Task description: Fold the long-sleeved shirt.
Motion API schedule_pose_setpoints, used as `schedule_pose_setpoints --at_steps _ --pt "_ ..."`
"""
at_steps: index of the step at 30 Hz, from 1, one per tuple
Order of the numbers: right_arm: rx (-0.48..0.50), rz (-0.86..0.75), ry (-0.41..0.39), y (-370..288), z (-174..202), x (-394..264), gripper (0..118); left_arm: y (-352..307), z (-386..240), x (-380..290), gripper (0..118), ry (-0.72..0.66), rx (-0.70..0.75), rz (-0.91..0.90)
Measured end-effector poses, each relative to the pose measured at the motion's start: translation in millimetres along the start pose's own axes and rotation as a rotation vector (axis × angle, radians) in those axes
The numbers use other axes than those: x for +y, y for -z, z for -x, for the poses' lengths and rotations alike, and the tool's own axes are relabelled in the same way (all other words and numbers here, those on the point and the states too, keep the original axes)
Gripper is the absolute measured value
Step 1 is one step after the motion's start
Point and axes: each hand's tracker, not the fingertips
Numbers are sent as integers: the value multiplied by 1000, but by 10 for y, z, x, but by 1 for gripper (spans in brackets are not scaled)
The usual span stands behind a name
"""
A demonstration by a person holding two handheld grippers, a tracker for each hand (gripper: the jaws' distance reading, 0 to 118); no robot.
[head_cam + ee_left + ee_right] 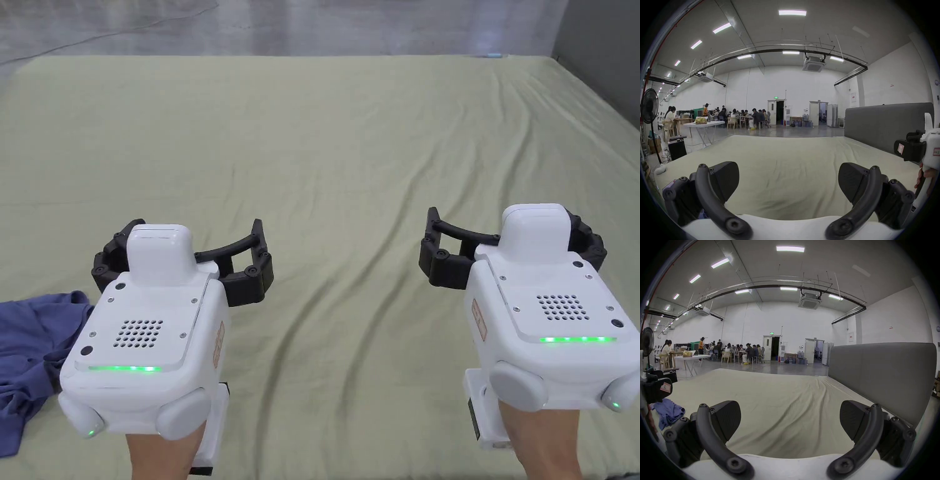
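Note:
A crumpled blue shirt [28,356] lies bunched at the near left edge of the pale green bed sheet [337,156]. The right gripper view also catches this blue shirt [668,413] at its lower left. My left gripper [184,256] hovers over the sheet just right of the shirt, jaws wide apart and empty; its own view shows bare sheet in front of the left gripper [788,180]. My right gripper [512,247] is held level with it farther right, also open and empty, with wrinkled sheet in front of the right gripper [790,420].
A grey padded headboard [883,378] runs along the bed's right side. Beyond the far edge are grey floor, a white folding table [705,124], a standing fan [649,110] at the left, and several people seated at tables.

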Motion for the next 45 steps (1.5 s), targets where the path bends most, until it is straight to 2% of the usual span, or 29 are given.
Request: schedule_pose_setpoints --at_steps 25,30,36,45 --pt "5 -4 -16 -7 25 -6 118 -44 -82 24 118 19 -22 -6" --pt "-15 -14 -56 -6 62 -14 118 -40 -87 23 118 8 -20 1" --pt "-12 -24 -29 -5 52 2 118 -41 -72 23 118 7 -17 4" --pt "-28 -27 -54 -8 64 -10 118 -43 -72 13 118 7 -21 9"
